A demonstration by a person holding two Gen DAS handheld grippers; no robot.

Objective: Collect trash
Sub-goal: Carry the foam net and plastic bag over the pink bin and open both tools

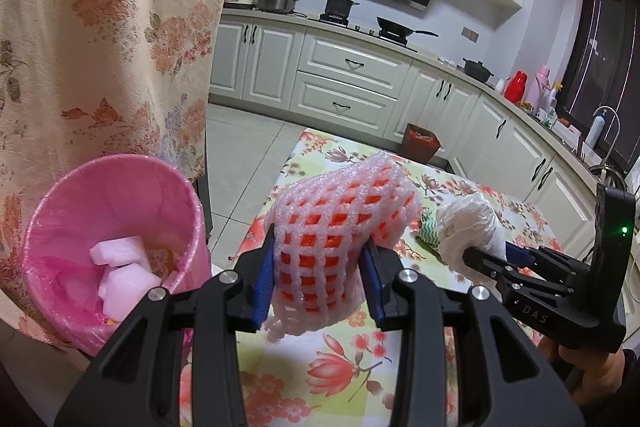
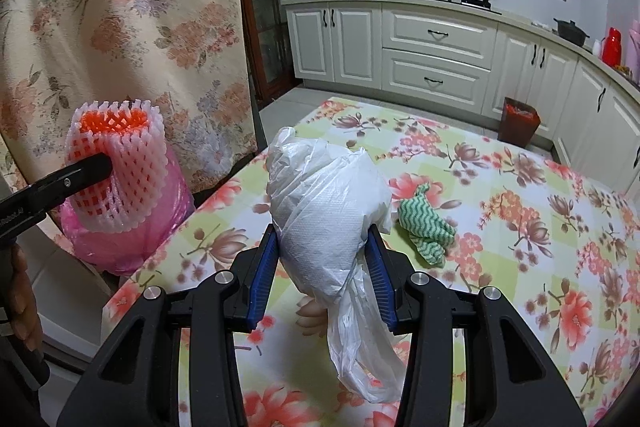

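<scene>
My left gripper (image 1: 320, 247) is shut on a white foam fruit net (image 1: 340, 219) with an orange inside, held above the flowered table (image 1: 352, 367). In the right wrist view the same foam net (image 2: 120, 163) hangs in front of the pink-lined bin (image 2: 132, 239). My right gripper (image 2: 324, 247) is shut on a crumpled white plastic bag (image 2: 324, 203), also lifted off the table; its tail hangs down. From the left wrist view the bag (image 1: 468, 227) sits to the right in the right gripper (image 1: 480, 259). The pink bin (image 1: 116, 247) at left holds several foam pieces.
A green-and-white zigzag cloth (image 2: 426, 231) lies on the table beyond the bag. A flowered curtain (image 1: 100, 47) hangs behind the bin. A dark red floor bin (image 2: 518, 121) stands by white kitchen cabinets (image 1: 348, 75). A hand (image 2: 20, 291) holds the left tool.
</scene>
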